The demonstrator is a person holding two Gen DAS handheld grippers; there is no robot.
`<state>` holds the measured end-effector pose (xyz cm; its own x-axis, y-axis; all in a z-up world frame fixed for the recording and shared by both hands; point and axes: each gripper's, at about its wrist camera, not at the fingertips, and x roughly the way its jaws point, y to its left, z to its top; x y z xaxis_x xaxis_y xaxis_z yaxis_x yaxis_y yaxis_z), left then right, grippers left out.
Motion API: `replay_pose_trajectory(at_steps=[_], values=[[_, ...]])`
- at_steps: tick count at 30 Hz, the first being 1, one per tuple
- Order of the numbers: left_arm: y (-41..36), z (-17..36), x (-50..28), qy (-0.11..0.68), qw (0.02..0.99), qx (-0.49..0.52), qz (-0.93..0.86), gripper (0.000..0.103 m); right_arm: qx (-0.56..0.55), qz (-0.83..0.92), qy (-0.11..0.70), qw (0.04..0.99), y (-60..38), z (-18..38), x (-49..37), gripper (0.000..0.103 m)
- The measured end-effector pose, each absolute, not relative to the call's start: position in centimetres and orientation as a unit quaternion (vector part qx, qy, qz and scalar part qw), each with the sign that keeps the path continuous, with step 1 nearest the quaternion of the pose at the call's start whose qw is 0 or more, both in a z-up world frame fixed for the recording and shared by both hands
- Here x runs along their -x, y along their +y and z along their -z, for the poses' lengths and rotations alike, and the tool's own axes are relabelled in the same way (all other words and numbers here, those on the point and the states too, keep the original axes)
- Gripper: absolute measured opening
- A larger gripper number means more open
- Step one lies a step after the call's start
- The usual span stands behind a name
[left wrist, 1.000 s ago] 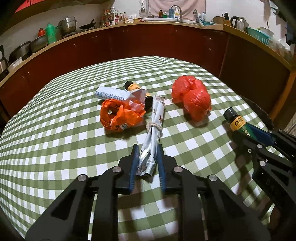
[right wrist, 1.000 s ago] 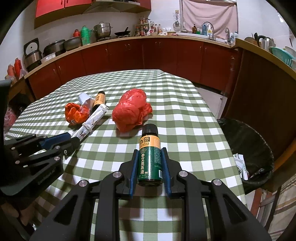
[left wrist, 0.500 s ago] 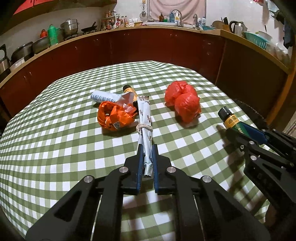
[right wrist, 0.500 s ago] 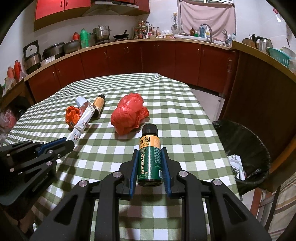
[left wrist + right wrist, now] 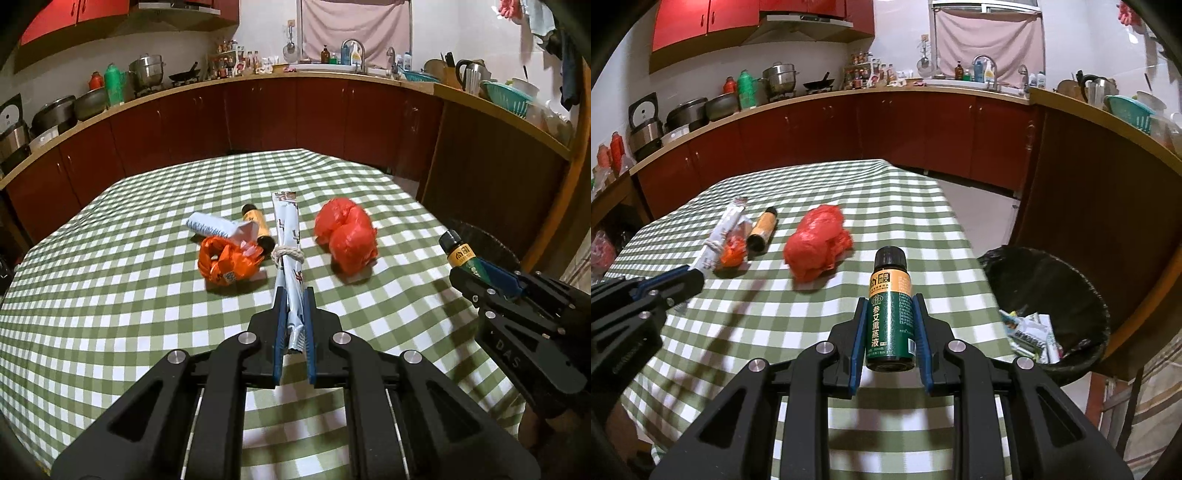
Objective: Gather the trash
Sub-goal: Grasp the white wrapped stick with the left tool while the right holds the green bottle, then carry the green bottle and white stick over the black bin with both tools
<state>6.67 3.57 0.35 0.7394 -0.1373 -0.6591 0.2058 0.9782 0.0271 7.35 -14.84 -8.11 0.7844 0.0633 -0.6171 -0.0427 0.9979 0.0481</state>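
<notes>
Red bag (image 5: 816,246) btwn grippers; bin (image 5: 1082,295) right, off table.

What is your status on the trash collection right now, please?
Left gripper shut on string-tied rolled paper wrapper. Right gripper shut on green glass bottle. Black-lined bin unobstructed.

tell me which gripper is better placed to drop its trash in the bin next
Right, probably. The right gripper, shut on the green bottle, has the black bin just off the table edge on its own side. The left gripper, shut on the tied paper roll, sits further from it.
</notes>
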Motion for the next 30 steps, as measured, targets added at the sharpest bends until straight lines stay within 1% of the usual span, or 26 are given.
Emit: replay_pose_trajectory(at_steps=[8, 16, 24, 30], values=[[0.7, -1.6, -7.4, 0.336, 0.935, -0.049, 0.101, 0.009, -0.014, 0.016, 0.314, 0.949, -18.8, 7.3, -8.0, 0.025], [-4.6, -2.0, -9.1, 0.326, 0.934, -0.061, 0.132, 0.009, -0.016, 0.076, 0.3, 0.951, -23.8, 6.9, -8.8, 0.025], [-10.5, -0.8, -10.9, 0.331, 0.926, -0.086, 0.162, 0.009, -0.024, 0.106, 0.303, 0.947, -27.6, 7.6, -9.8, 0.025], [-14.4, 0.7, -12.8, 0.351, 0.915, -0.094, 0.177, 0.009, -0.029, 0.113, 0.307, 0.944, -29.6, 8.5, -10.3, 0.025]])
